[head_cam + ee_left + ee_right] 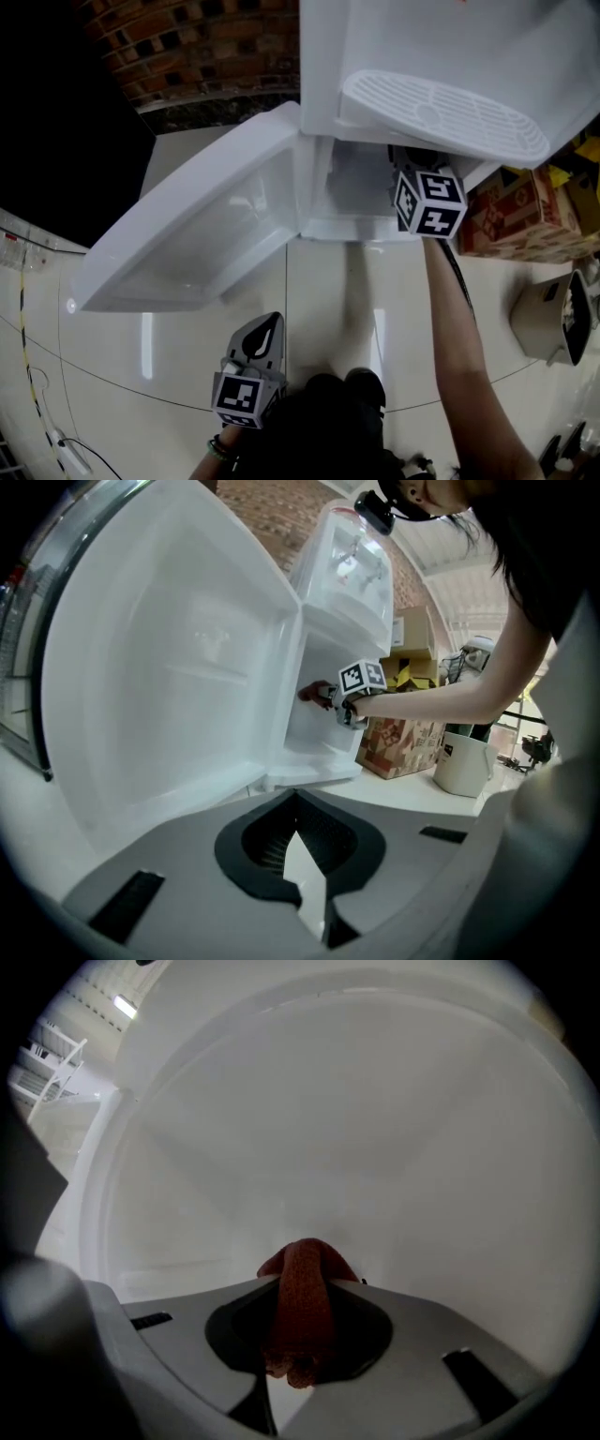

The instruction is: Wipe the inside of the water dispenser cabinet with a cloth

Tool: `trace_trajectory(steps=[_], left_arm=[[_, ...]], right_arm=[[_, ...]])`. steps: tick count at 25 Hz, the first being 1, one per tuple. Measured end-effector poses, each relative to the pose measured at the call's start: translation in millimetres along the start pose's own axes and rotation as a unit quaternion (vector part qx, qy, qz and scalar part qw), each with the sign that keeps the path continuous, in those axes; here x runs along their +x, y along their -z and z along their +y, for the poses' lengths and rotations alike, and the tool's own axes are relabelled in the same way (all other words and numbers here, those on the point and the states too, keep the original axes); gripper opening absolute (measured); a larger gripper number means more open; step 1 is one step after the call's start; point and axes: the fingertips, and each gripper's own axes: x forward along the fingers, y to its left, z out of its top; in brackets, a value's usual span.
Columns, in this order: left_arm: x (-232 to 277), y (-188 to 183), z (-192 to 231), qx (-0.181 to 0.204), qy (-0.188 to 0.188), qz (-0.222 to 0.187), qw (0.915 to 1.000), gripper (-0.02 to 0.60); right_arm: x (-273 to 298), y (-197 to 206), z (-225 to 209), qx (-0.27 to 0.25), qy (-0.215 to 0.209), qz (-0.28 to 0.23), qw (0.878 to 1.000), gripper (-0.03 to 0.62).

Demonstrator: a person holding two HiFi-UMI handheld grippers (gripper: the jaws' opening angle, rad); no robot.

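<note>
The person bends over the open water dispenser [394, 47] and reaches the right gripper [302, 1286] into the low cabinet [352, 183], under the ribbed drip tray [441, 112]. This gripper is clenched on a red-orange cloth [300, 1335], and a small fold of it stands out in front of the jaws, facing the white inner wall. I cannot tell if the fold touches the wall. The left gripper [296, 799] hangs low near the person's body, above the shiny floor [319, 300]. Its jaws are closed tip to tip with nothing between them. The door [187, 234] is swung wide to the left, so I think there is no need to hold it. To do the wiping well, I would press only the soft fold on the plastic, not the hard jaw tips, and move it in overlapping strokes from the back wall to the front edge, also into the corners. The grip should be kept firm, because the cloth may slip out. As for writing, the cardboard box [525, 211] on the right has dark print and the pale bucket [548, 319] has a small label, but both are too small to read.
</note>
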Motion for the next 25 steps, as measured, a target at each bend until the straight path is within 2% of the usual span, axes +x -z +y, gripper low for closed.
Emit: trace_trajectory(steps=[4,7,10,13,15,17,19,22,25], left_arm=[[12.2,-30.8,-4.7,0.016,0.012,-0.016,0.9997,-0.021],[26.6,-56.5,-8.7,0.026,0.022,-0.028,0.999,-0.021],[42.4,-76.9,-15.0,0.037,0.035,-0.033,0.9982,-0.021],[56.2,-86.6,-21.1,0.081,0.058,-0.041,0.9942,-0.021],[60.1,-94.4,-24.9,0.081,0.06,-0.044,0.994,-0.021],[61.4,-98.1,-29.3,0.071,0.059,-0.044,0.9947,-0.021],[62.5,-95.2,-32.7,0.073,0.062,-0.04,0.9946,-0.021],[64.1,-89.2,-36.0,0.086,0.069,-0.036,0.9933,-0.021],[65.5,-89.5,-40.7,0.086,0.071,-0.037,0.9931,-0.021]], right_arm=[[1.5,51.1,-5.7,0.026,0.003,0.059,0.998,0.072],[-3.1,80.7,1.0,0.018,-0.001,0.093,0.996,0.072],[-5.8,96.8,9.7,0.028,-0.005,0.107,0.994,0.072],[-7.4,106.0,17.7,0.027,-0.012,0.115,0.993,0.072],[-7.8,108.8,22.0,0.024,-0.018,0.119,0.992,0.072],[-9.8,101.7,23.4,0.02,-0.018,0.11,0.994,0.072],[-13.4,77.9,22.0,0.01,-0.011,0.079,0.997,0.072],[-24.7,19.2,15.7,0.0,0.018,0.005,1.0,0.072],[-47.3,-39.3,6.6,0.011,0.063,-0.07,0.995,0.072]])
